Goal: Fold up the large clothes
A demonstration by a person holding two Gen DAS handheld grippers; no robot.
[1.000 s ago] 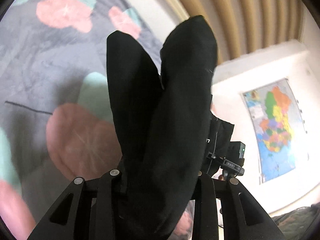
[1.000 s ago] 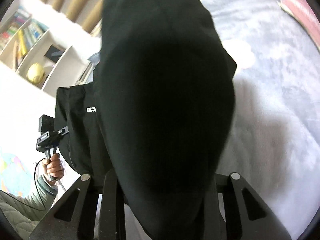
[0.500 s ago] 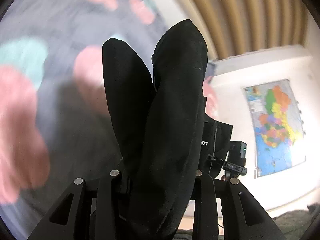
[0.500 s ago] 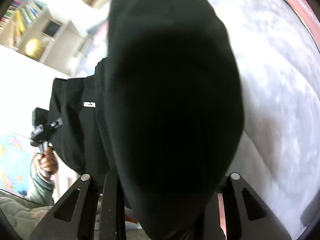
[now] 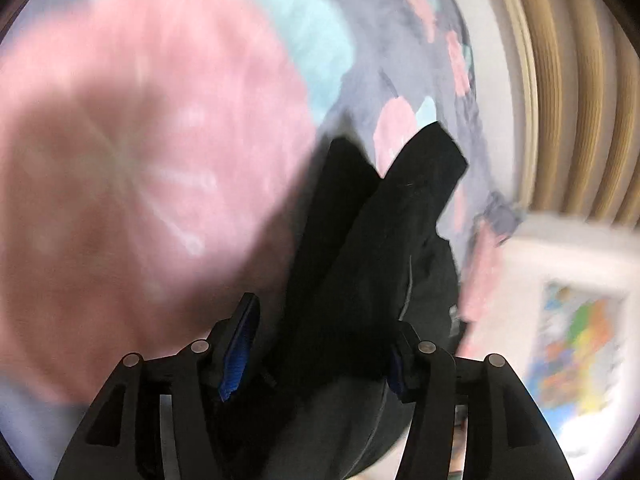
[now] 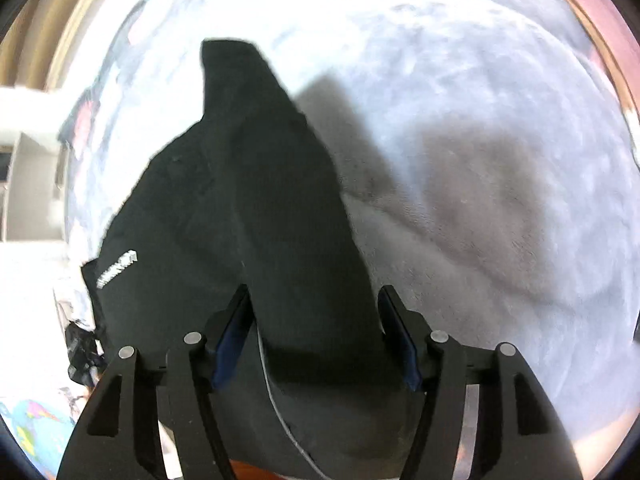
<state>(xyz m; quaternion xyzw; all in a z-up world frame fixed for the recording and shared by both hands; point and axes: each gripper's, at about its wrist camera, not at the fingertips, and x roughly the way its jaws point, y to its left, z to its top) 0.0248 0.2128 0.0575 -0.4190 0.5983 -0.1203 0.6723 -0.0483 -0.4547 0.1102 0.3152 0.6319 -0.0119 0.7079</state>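
The black garment [image 5: 380, 240] lies bunched between the fingers of my left gripper [image 5: 326, 316], low over a grey bed cover [image 5: 140, 160] with pink and teal blotches. Its jaws are opening, and the left blue pad [image 5: 236, 348] stands off the cloth. In the right wrist view the same black garment [image 6: 240, 200], with a small white logo [image 6: 118, 268], runs up between the fingers of my right gripper [image 6: 314, 292]. These jaws are opening too, and both pads sit just clear of the fabric. The cloth rests on the grey cover [image 6: 480, 160].
Tan curtains [image 5: 580, 100] hang behind the bed and a coloured wall map [image 5: 576, 352] is at the right. A white shelf unit [image 6: 24, 120] stands at the left in the right wrist view. A reddish edge [image 6: 592, 12] borders the cover at top right.
Both grippers have dropped towards the bed and rolled. Their jaws, earlier clamped on the black cloth, now stand apart. The garment has sunk onto the cover.
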